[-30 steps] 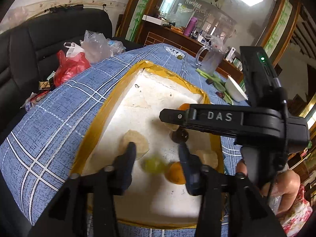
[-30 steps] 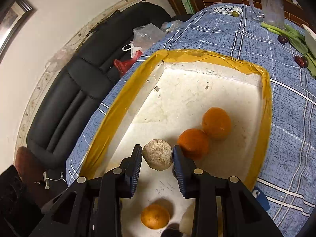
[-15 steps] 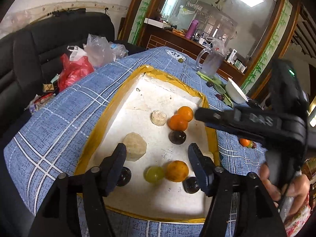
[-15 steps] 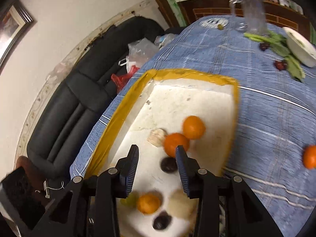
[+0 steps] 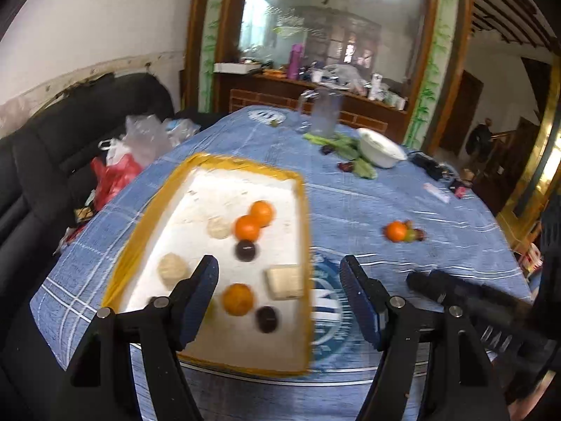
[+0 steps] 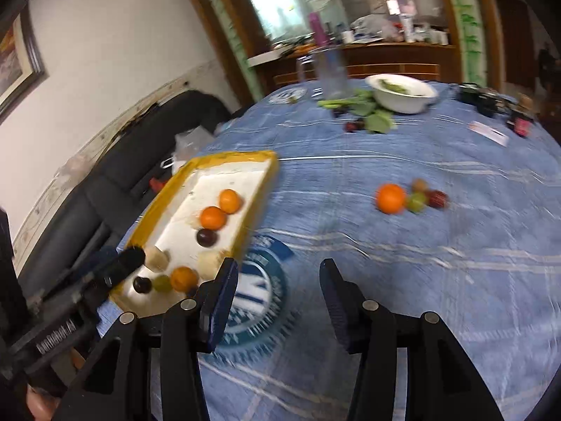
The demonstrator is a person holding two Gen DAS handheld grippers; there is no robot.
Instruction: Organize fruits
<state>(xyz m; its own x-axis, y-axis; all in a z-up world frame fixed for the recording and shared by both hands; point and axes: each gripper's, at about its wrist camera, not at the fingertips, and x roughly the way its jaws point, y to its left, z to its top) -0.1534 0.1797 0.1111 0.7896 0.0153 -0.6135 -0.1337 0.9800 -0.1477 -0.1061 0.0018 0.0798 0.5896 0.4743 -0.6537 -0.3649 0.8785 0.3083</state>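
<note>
The right gripper (image 6: 278,301) no longer pinches the pale round fruit it held a second ago; its fingers are now spread wide with nothing between them, and it has swung away from the tray (image 6: 261,189) to hang over the bare blue cloth of the table (image 6: 455,245). That pale fruit (image 5: 218,227) now lies inside the tray just beside the two oranges (image 5: 248,227) near the tray's right wall, so one placement looks finished. The left gripper (image 5: 278,296) is also spread and empty, hovering over the tray's near right corner, where the rim (image 5: 304,245) meets the cloth. In the tray there are also dark plums (image 5: 245,249), another orange (image 5: 238,299), a pale block (image 5: 283,282) and a second pale round fruit (image 5: 172,269) toward the left wall. What remains loose is a small cluster out toward the table's right side (well apart from the tray): an orange (image 6: 390,198) touching a green fruit (image 6: 416,201), with a reddish one (image 6: 436,198) beside it. The right gripper points roughly that way, so my guess is that cluster comes next, the orange being the easiest to reach. Both views are motion-blurred, so fine contact is hard to judge.
</note>
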